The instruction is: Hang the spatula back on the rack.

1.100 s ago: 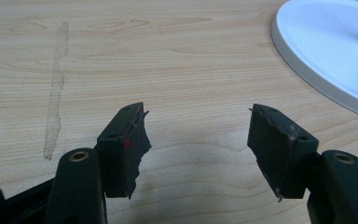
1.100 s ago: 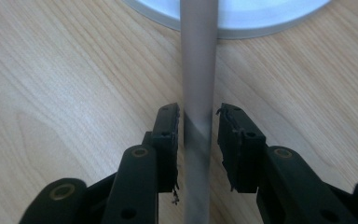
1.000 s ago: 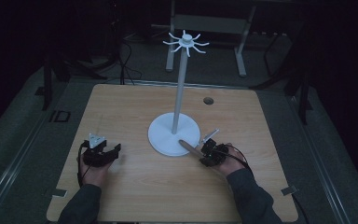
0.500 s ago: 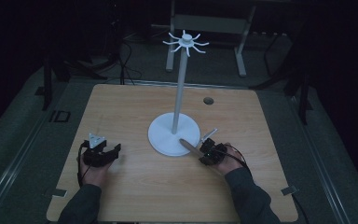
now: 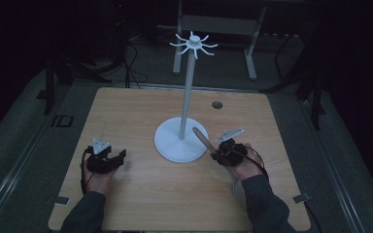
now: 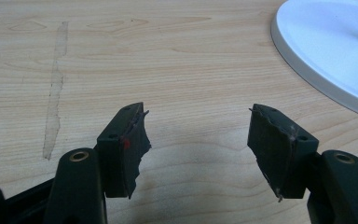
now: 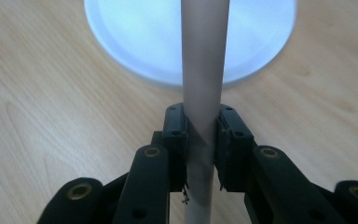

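Observation:
My right gripper [image 5: 217, 154] is shut on a pale, round rod [image 5: 200, 137]. The rod slants up and to the left over the edge of the white stand's round base [image 5: 172, 148]. In the right gripper view the rod [image 7: 203, 56] runs straight up between the pads [image 7: 175, 128], in front of the base [image 7: 135, 37]. These jaws have just been closing on it. My left gripper [image 5: 112, 155] rests on the table at the left. Its jaws [image 6: 198, 140] stand wide open with nothing between them.
The stand's thin pole [image 5: 187, 97] rises from the base to a ring of hooks [image 5: 193, 44]. The base's rim [image 6: 326, 51] lies ahead and to the right of the left gripper. The wooden table [image 5: 126, 111] has a small round hole [image 5: 217, 104] near its far edge.
The right hand has risen a little with the rod, so the rod's far end stands higher over the base. The left hand has kept still.

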Motion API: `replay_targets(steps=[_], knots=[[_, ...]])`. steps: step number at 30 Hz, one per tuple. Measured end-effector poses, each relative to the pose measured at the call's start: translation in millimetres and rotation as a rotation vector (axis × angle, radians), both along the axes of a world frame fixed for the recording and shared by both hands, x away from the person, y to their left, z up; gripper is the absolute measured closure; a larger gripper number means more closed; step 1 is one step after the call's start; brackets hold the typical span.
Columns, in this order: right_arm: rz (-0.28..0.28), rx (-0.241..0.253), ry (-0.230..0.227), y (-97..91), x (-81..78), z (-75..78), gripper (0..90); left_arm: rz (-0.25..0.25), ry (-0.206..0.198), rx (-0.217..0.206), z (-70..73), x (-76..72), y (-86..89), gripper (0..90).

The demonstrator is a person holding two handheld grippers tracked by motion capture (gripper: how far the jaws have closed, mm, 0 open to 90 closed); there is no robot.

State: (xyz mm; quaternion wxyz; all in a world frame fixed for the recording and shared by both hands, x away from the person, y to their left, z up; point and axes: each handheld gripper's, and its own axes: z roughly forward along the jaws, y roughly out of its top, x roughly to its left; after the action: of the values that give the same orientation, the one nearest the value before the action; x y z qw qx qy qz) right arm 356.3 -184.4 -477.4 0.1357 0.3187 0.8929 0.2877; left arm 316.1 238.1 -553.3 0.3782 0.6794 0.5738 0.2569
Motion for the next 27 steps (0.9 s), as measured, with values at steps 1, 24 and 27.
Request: replay_targets(steps=[1, 24, 27], knots=[[0.0, 0.0, 0.0, 0.0, 0.0, 0.0, 75.9, 0.001, 0.0, -0.001, -0.1, 0.0, 0.1, 37.3], [-0.043, 0.264, -0.246, -23.3, -19.1, 50.5, 76.0, 0.001, -0.002, -0.001, 0.1, 0.1, -0.4, 37.3], [-0.045, 0.29, -0.274, -23.3, -21.8, 53.8, 76.0, -0.001, -0.001, 0.001, 0.1, 0.1, -0.3, 37.3]])
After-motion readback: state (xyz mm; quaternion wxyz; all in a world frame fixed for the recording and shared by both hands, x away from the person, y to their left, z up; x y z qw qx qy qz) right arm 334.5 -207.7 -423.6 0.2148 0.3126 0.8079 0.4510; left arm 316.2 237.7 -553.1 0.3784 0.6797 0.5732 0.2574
